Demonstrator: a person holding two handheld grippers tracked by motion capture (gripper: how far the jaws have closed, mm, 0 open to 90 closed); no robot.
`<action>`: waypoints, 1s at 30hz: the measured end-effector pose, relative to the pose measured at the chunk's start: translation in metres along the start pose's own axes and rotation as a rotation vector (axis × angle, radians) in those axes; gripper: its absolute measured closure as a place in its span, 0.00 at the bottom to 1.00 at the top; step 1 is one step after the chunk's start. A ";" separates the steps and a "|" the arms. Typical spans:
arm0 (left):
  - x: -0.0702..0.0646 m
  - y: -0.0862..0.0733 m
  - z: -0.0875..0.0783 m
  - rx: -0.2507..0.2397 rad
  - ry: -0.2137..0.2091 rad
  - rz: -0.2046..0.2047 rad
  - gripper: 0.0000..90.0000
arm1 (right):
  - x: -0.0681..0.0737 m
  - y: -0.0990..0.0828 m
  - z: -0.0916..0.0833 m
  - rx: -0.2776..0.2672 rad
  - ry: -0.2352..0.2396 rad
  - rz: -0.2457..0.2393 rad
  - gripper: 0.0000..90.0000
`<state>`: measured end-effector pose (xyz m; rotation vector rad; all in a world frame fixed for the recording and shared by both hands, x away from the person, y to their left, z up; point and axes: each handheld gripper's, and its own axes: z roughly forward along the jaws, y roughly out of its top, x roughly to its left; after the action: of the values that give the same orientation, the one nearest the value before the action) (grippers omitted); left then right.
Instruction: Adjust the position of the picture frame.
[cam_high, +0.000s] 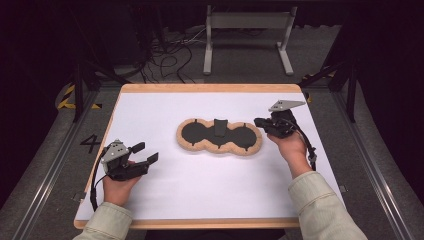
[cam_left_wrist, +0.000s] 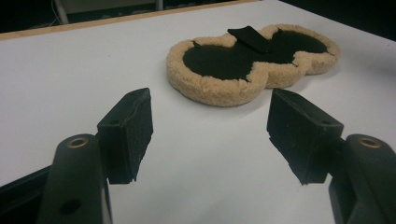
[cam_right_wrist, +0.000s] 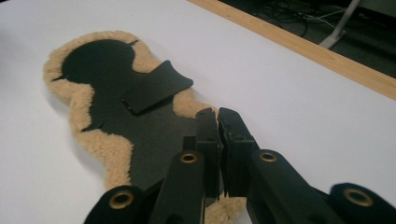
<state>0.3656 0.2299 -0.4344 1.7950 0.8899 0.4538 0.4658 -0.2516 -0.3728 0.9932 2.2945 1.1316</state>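
Observation:
A three-lobed pad with a tan fleece rim and a black inner face lies flat in the middle of the white table; a small black flap rests on its centre. My right gripper sits at the pad's right end. In the right gripper view its jaws are pressed together over that end of the pad, and I see nothing caught between them. My left gripper rests at the table's left, apart from the pad. Its jaws stand wide open and empty, pointing toward the pad.
The white sheet covers a board with a wooden edge. Behind the table, on the floor, stand a grey metal frame and loose cables. Bare white surface lies in front of the pad and on both sides.

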 end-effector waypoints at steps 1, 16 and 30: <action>-0.001 -0.001 -0.001 -0.001 0.000 0.001 0.36 | -0.001 0.001 0.002 0.008 -0.003 0.002 0.97; -0.003 -0.011 -0.015 0.018 0.030 0.010 0.36 | -0.028 0.006 0.054 0.140 -0.071 0.052 0.99; -0.016 -0.018 -0.023 0.052 0.038 0.048 0.35 | -0.038 -0.009 0.094 0.223 -0.110 0.048 0.96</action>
<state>0.3334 0.2361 -0.4405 1.8637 0.8934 0.5013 0.5453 -0.2347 -0.4341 1.1667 2.3555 0.8289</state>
